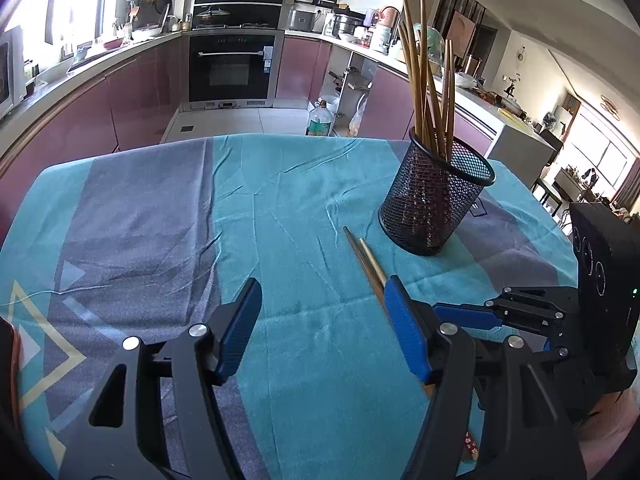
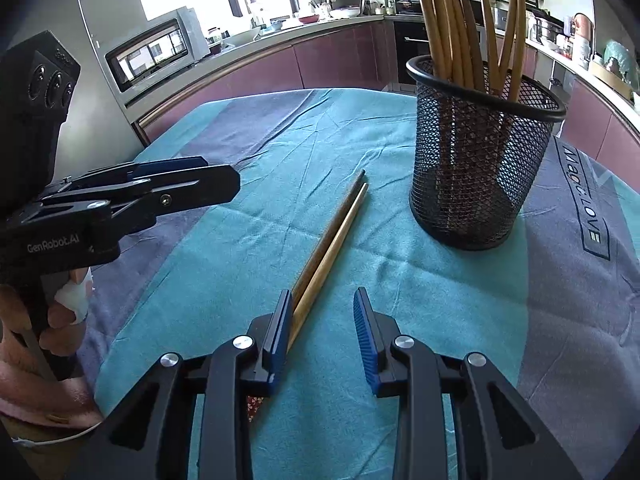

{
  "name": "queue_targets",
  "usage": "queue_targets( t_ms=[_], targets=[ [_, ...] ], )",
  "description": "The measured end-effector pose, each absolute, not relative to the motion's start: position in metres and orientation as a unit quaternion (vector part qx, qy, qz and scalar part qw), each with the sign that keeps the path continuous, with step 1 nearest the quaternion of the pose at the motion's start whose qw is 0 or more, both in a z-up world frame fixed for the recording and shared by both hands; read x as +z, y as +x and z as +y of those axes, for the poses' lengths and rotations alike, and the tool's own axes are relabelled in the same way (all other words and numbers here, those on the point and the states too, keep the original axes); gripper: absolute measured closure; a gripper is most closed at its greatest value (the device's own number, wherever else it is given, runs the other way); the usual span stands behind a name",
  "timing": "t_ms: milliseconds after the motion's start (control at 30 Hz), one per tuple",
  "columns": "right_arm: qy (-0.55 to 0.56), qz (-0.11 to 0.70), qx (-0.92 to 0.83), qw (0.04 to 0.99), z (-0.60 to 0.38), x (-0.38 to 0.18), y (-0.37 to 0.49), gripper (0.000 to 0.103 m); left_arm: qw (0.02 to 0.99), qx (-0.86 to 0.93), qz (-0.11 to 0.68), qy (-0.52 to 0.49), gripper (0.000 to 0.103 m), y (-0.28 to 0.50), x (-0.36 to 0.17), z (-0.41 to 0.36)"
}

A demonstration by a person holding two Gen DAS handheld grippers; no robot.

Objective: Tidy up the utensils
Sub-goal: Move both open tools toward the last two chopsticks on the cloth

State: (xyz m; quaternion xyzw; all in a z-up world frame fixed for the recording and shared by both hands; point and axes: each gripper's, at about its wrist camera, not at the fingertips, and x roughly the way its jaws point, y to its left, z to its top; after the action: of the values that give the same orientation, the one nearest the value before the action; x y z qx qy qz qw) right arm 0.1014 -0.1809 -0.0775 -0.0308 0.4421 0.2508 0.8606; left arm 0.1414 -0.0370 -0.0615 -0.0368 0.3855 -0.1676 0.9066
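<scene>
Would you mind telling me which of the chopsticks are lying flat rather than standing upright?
The two loose chopsticks lying side by side on the teal cloth; all the others stand upright in the black mesh holder.

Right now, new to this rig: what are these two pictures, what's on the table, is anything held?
There is no robot arm. A person holds a handheld two-finger gripper in each hand, and each gripper carries a fisheye camera looking along its fingers. One picture is the left gripper's view, the other the right's.

The left gripper is open over a teal and grey tablecloth. The right gripper is also open, nothing clamped. A loose pair of chopsticks lies on the cloth, its near end beside the right gripper's left finger. A black mesh cup full of upright chopsticks stands beyond it. Nothing is held.
</scene>
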Motion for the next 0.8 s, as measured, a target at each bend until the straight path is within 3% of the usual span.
queue_targets(
  t_ms=[633,800],
  targets=[
    [-0.019,0.448,0.237,0.862,-0.196,-0.080,0.105,0.077,0.888,-0.208,0.409,-0.006,0.040,0.143,-0.080,-0.064],
    [-0.016,0.448,0.234,0.862,-0.201,-0.081,0.106,0.077,0.879,-0.222,0.423,0.010,0.045,0.146,-0.090,-0.078]
  ],
)
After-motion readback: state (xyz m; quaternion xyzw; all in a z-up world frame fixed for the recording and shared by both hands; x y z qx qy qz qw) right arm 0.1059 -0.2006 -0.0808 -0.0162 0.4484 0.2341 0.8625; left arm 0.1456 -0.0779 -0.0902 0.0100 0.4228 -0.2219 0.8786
